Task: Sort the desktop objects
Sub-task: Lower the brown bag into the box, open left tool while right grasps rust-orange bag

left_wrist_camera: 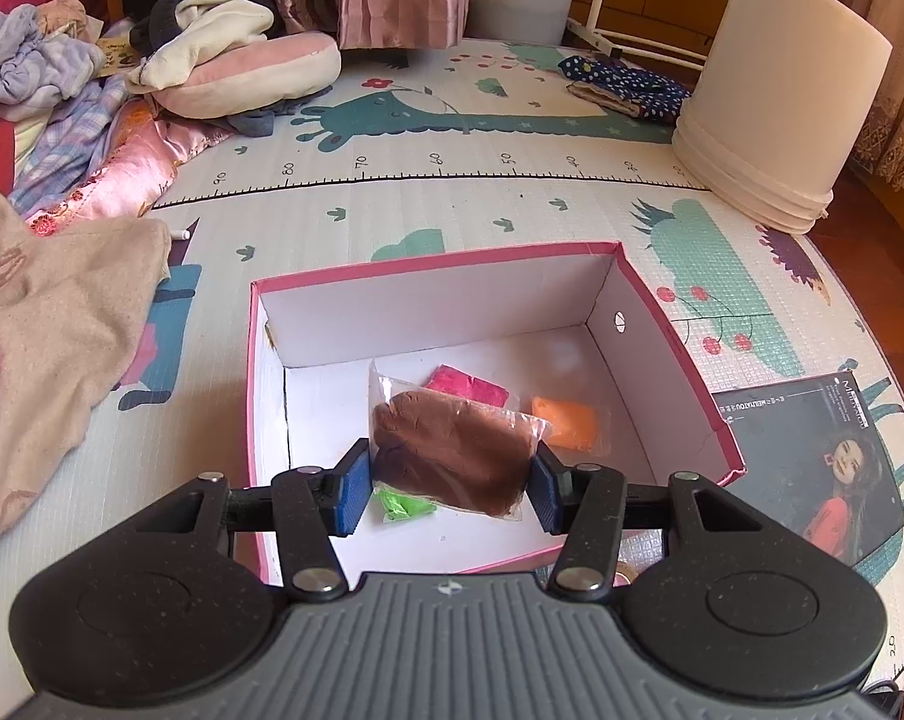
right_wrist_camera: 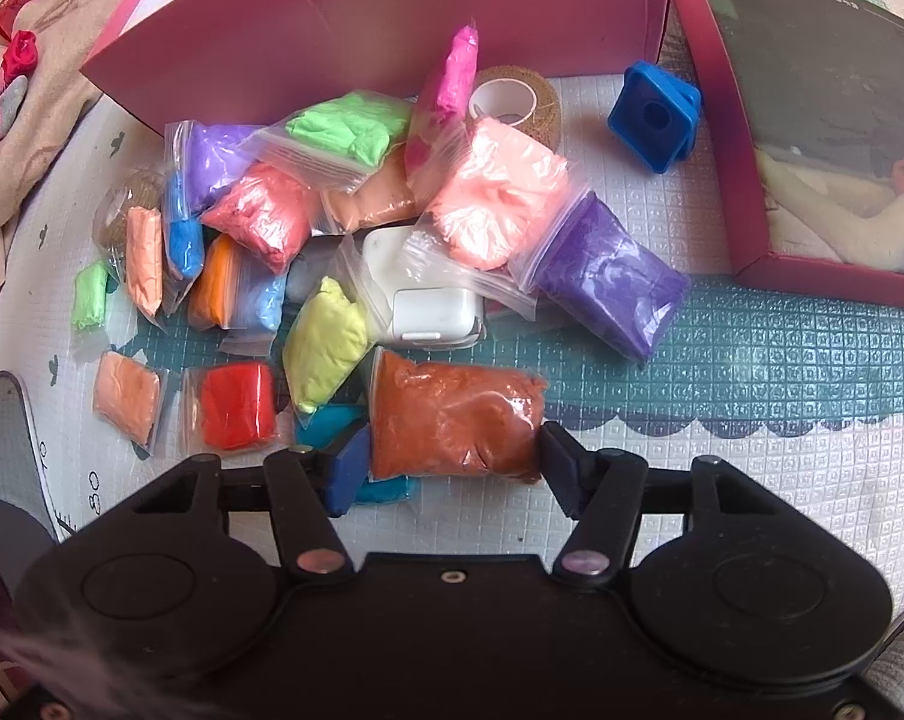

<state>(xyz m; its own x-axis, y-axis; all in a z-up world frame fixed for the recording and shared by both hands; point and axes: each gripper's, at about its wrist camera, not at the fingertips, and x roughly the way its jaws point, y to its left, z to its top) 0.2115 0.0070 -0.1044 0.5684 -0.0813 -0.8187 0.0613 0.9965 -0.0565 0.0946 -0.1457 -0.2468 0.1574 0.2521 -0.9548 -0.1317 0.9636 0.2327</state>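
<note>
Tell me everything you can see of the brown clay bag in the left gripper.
The brown clay bag is a clear plastic zip pouch holding a creased lump of dark brown clay. The left gripper pinches it at both sides with blue pads, holding it tilted over the open pink-rimmed cardboard box, touching nothing else.

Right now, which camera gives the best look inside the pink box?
The left wrist view: it looks down into the open pink box, showing pink, orange and green clay bags on its floor. The right wrist view shows only the box's outer wall, nothing inside.
</note>
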